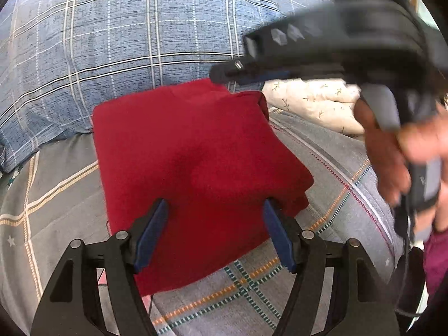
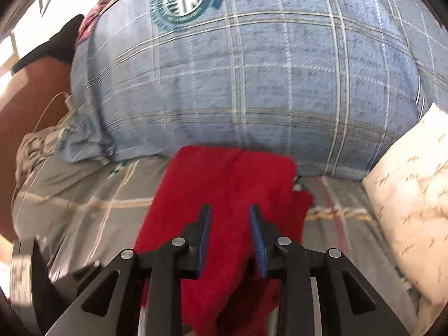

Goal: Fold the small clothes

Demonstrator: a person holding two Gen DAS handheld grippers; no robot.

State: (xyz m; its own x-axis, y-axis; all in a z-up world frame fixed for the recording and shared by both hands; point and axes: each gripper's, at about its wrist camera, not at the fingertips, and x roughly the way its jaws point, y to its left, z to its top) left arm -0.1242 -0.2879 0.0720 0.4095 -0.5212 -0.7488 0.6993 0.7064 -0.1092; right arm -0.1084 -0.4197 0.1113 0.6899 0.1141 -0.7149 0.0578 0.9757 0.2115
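A folded red garment (image 1: 193, 165) lies flat on the grey checked bed sheet (image 1: 56, 204); it also shows in the right wrist view (image 2: 224, 190). My left gripper (image 1: 215, 204) is open and empty, its blue pads above the garment's near edge. My right gripper (image 2: 229, 210) is open with a narrower gap, held over the red garment and gripping nothing. From the left wrist view the right gripper (image 1: 224, 74) appears blurred at the upper right, its tip above the garment's far edge, held by a hand (image 1: 392, 154).
A large blue plaid pillow (image 1: 126, 47) with a round green emblem lies behind the garment, also in the right wrist view (image 2: 252, 70). A cream patterned pillow (image 2: 406, 210) sits at the right. A brown headboard (image 2: 30, 106) and a crumpled grey cloth (image 2: 36, 148) are at the left.
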